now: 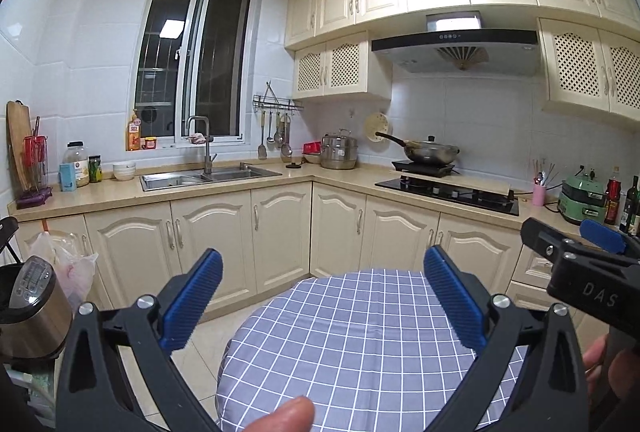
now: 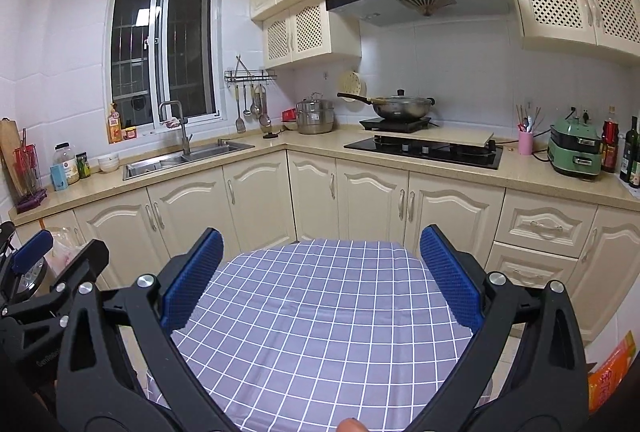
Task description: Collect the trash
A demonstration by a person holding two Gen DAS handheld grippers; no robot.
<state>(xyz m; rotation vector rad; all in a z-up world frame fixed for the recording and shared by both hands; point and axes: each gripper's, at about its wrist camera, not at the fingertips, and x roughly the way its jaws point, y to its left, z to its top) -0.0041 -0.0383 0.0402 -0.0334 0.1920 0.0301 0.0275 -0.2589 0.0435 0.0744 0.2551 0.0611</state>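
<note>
Both views look across a round surface (image 2: 320,312) draped in a lavender cloth with a white grid, toward an L-shaped run of cream kitchen cabinets. No loose piece of trash shows on that checked cloth in either view, so its heading and long axis cannot be told.

The left hand-held gripper (image 1: 323,302) hangs over the near edge of the round surface, its blue ribbed pads (image 1: 192,302) spread wide apart with nothing between them. The right hand-held gripper (image 2: 320,278) hangs over the same cloth, its blue pads (image 2: 450,278) likewise wide apart and holding nothing.

Left of the round surface, a thin translucent plastic bag (image 1: 76,264) with pinkish contents hangs crumpled against a lower cabinet door, just behind a brushed-metal rice cooker (image 1: 32,306). Beyond the round surface, a steel wok (image 2: 402,106) sits on a black induction plate.
</note>
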